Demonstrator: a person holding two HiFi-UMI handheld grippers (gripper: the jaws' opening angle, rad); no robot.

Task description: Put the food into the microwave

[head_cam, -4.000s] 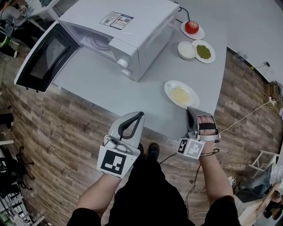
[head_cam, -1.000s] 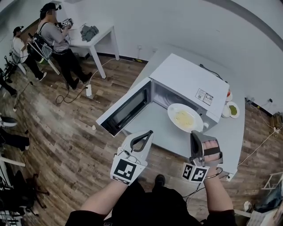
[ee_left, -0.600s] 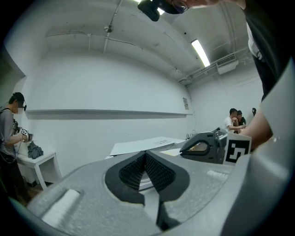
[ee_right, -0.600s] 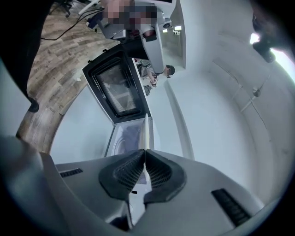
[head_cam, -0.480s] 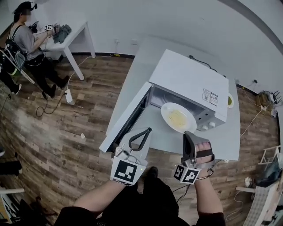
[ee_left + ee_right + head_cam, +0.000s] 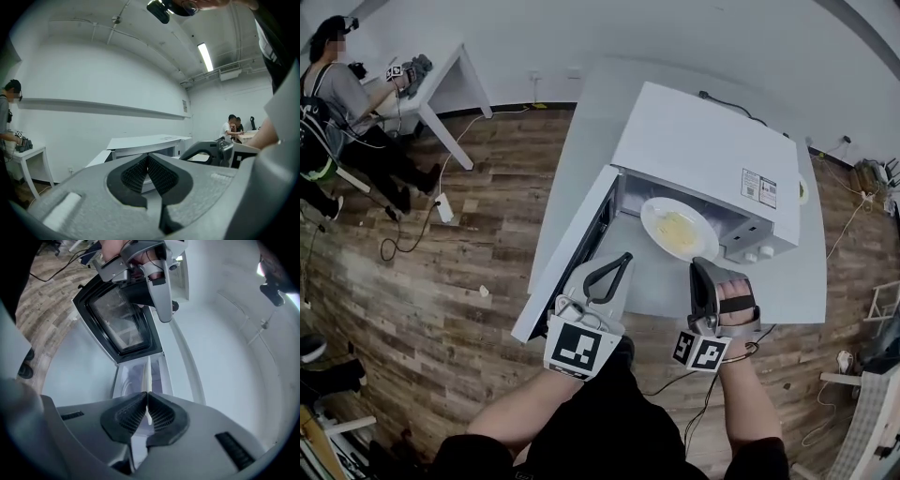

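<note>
One plate (image 6: pixel 679 229) of yellow food has left the surface. Four seconds ago it lay there just ahead of the right tool, well apart from the microwave (image 6: pixel 703 150). Now the right tool (image 6: pixel 697 264) grips it by the near rim, with its jaws pressed on the thin edge.

During the last second both tools have come closer to the microwave. The plate now hangs straight ahead of the right tool, at the mouth of the cavity. In the right gripper view the plate (image 6: pixel 146 376) shows edge-on and runs from the pads toward the open cavity (image 6: pixel 129 378). I cannot tell whether its far rim has already passed the threshold.

The left tool (image 6: pixel 623 257) is beside the right one, on its left. Its jaws are closed and hold nothing. The door (image 6: pixel 567 253) is swung wide open, just to the left of this tool, so the way in is free.

In my judgement the carrying is nearly done. What remains is to push the plate further inside, set it down and open the jaws. Because only one rim is held, the plate must stay level or the food may slide.
</note>
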